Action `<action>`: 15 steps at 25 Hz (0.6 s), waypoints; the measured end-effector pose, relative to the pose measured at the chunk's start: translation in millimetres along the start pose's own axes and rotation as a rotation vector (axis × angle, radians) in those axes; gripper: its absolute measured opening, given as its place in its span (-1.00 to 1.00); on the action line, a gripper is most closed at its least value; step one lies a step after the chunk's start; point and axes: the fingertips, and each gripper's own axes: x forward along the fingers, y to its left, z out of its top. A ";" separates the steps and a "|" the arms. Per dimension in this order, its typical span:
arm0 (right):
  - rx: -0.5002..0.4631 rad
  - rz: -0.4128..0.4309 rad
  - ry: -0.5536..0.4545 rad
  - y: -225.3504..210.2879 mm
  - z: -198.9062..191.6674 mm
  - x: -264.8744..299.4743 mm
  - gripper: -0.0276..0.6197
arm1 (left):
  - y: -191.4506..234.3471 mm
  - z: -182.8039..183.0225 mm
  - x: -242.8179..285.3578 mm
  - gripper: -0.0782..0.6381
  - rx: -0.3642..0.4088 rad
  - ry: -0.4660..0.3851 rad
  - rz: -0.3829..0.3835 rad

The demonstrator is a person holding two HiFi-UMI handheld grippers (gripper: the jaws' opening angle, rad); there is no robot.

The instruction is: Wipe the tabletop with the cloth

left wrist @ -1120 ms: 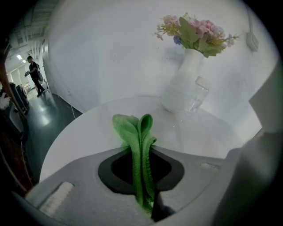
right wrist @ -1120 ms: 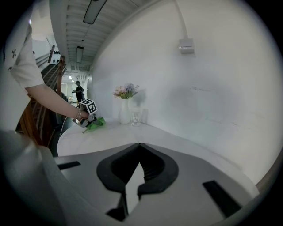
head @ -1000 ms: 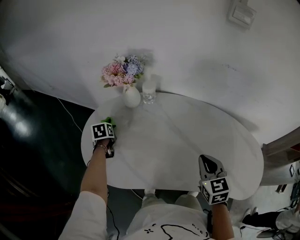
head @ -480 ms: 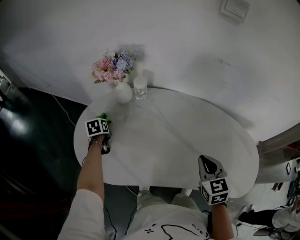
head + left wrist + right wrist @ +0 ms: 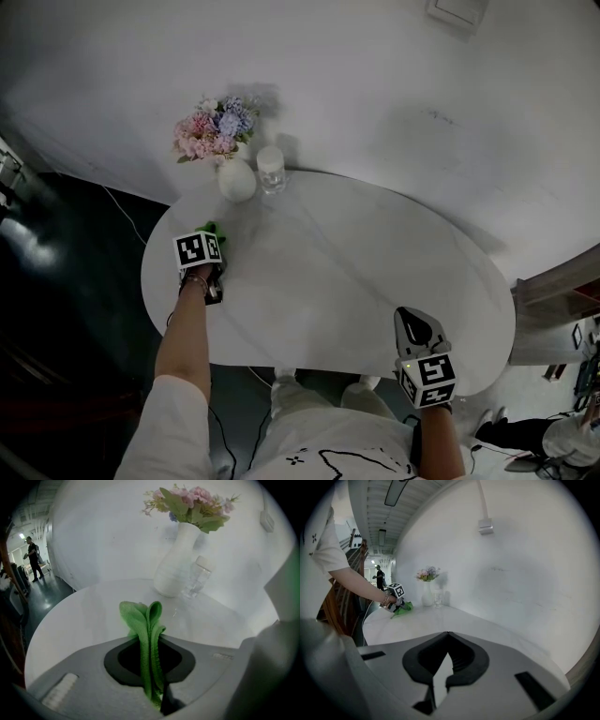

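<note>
- The left gripper [image 5: 212,240] grasps the folded green cloth [image 5: 215,228] at the 9 o'clock edge of the white oval tabletop [image 5: 356,281].
- The right gripper [image 5: 418,330] is clenched and empty at 5 o'clock.
- Wiping appears to be in hand; the next move calls for a sweep toward 3 o'clock.

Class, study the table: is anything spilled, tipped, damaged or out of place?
Nothing stands out. The vase and glass stand upright side by side at the far edge of the table, and the green cloth is pinched in the left gripper.
</note>
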 end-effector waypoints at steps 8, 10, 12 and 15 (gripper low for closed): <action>0.034 -0.002 -0.011 -18.2 -6.9 -5.0 -0.93 | -24.2 -5.1 1.7 -0.64 0.006 0.006 -0.001; 0.040 0.000 -0.015 -21.3 -7.9 -6.6 -0.93 | -30.9 -7.3 1.4 -0.64 0.009 0.008 -0.002; 0.045 0.002 -0.017 -25.0 -9.2 -8.3 -0.93 | -36.7 -9.2 1.4 -0.64 0.013 0.011 0.003; 0.052 0.005 -0.022 -30.6 -11.5 -9.8 -0.93 | -41.2 -10.7 2.5 -0.64 0.002 0.018 0.008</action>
